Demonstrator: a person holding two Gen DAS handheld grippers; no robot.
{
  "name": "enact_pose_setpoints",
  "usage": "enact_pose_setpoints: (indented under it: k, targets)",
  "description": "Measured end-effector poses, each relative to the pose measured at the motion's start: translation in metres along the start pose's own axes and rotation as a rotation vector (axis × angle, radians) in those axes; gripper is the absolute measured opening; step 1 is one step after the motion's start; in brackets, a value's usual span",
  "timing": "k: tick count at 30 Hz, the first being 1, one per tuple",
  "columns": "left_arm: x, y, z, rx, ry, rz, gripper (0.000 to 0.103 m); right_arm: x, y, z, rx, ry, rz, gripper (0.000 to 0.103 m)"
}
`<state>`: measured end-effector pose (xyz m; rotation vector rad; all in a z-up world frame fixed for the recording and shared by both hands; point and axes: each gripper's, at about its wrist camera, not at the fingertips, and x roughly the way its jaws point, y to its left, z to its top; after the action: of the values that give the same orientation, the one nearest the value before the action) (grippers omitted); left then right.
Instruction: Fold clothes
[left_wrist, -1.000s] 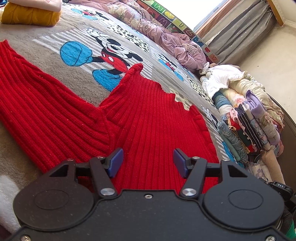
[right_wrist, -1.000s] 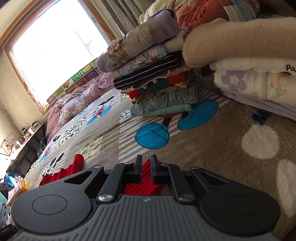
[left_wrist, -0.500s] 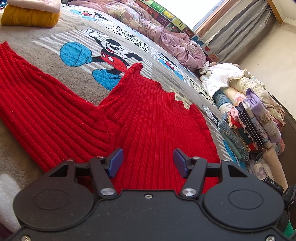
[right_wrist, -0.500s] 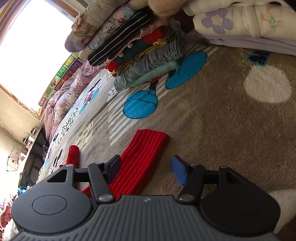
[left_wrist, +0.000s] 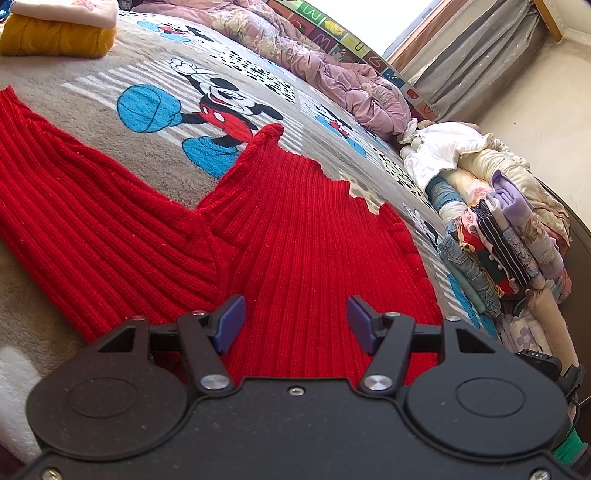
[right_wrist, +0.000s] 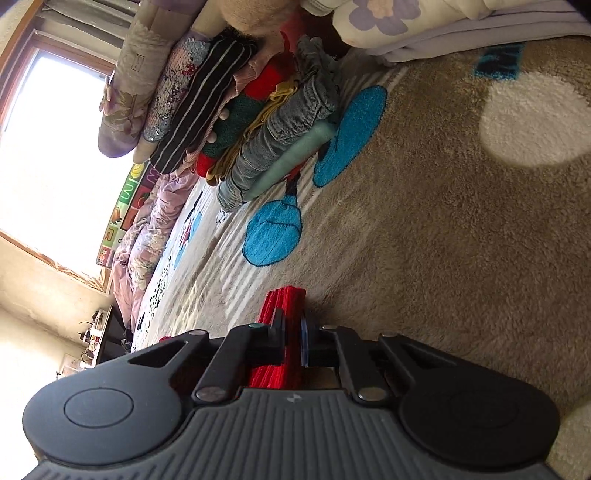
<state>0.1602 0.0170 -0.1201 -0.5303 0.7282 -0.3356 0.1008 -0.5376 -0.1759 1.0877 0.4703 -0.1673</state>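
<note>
Your left gripper (left_wrist: 295, 319) hangs over the red rib-knit sweater (left_wrist: 303, 236), fingers (left_wrist: 231, 321) standing about half open w/ nothing between the blue pads; they hover just above the knit, whether touching it you can't tell. The sweater lies flat on the grey-beige plush bed blanket w/ cartoon-mouse print (left_wrist: 110, 66), body running away from your left gripper toward the middle of the bed, one sleeve (left_wrist: 74, 192) spread out toward the bed's left side. Your right gripper (right_wrist: 293, 341) is rolled over to one side and its fingers (right_wrist: 277, 332) are closed tight on the red ribbed cuff end of the other sleeve (right_wrist: 284, 302); the knit is pinched between the pads and a short bit sticks out past the tips, against the blanket (right_wrist: 443, 240). Beyond the right gripper, well apart, sits a stack of folded clothes (right_wrist: 258, 140), incl. denim, a dark striped piece and a sequinned one, along the bed's right edge; in the left view the same stack (left_wrist: 491, 251) shows at the right, just past the sweater's far hem. At the bed's far left corner a folded mustard-yellow knit (left_wrist: 55, 37) lies w/ a pale folded piece on top. A crumpled mauve quilt (left_wrist: 332, 74) is bunched along the far edge, below the window.
</note>
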Motion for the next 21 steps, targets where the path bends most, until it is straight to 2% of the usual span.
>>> enact_pose_setpoints:
  k: [8,14,18,21]
  targets:
    - [0.0,-0.001,-0.001,0.004,0.001,0.001,0.062,-0.038,0.014,-0.004,-0.038,-0.121,0.072,0.01]
    - [0.001,-0.002,-0.001,0.004,0.001,0.001,0.063,-0.064,0.004,-0.002,0.019,-0.172,0.098,0.009]
    - [0.001,-0.003,-0.001,0.007,0.002,0.003,0.063,-0.063,-0.002,-0.004,0.023,-0.172,0.058,0.009]
    - [0.001,-0.003,-0.001,0.005,0.002,0.002,0.063,-0.059,-0.004,-0.002,0.015,-0.176,-0.004,0.009]
